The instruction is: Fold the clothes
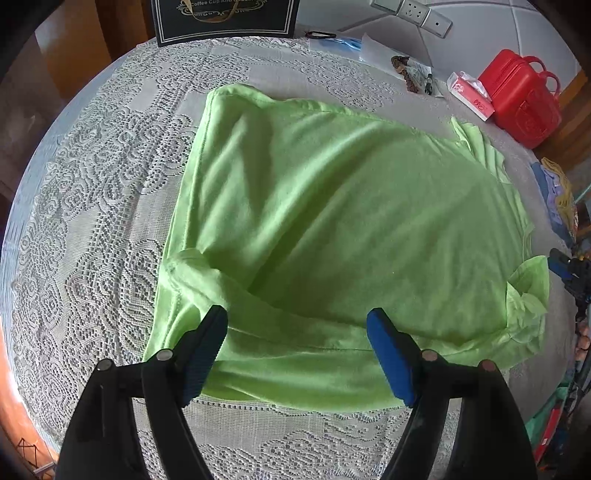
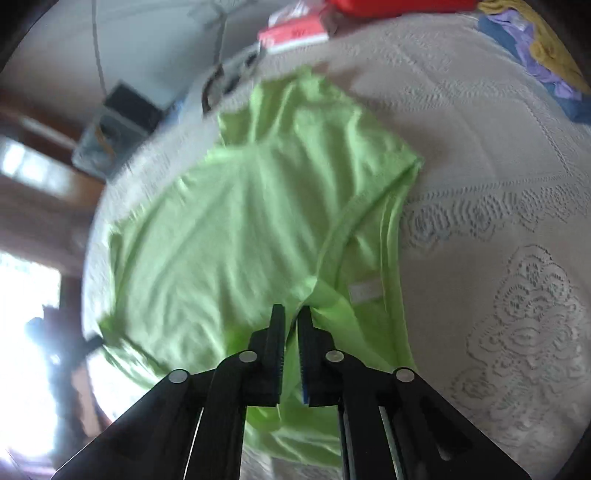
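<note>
The lime-green T-shirt [image 1: 332, 221] lies spread across the table [image 1: 92, 221], partly folded, with its near hem doubled over. The left hand-held gripper [image 1: 297, 354] hovers just over that near hem, its two blue-padded fingers [image 1: 388, 354] spread wide and holding nothing. The right hand-held gripper [image 2: 291, 347] is pressed together, pinching a fold of the T-shirt [image 2: 240, 221] near the neckline, just beside a small white label [image 2: 365, 290]; the cloth rises in a ridge to the pinch.

The table wears a white lace tablecloth [image 1: 110, 155] with an openwork floral pattern. Beyond the T-shirt, at the far edge of the table, stand a red plastic case [image 1: 521, 98] with handles, a pink-and-white tissue pack [image 1: 469, 94] touching it, a dark box with a gold print [image 1: 225, 16], and some papers with a pen. A white socket strip [image 1: 413, 13] sits on the pale wall behind. To the right of the T-shirt lies a heap of blue, purple and yellow clothes [image 2: 535, 44]. The right wrist view is motion-blurred, with bright window light at its left side.
</note>
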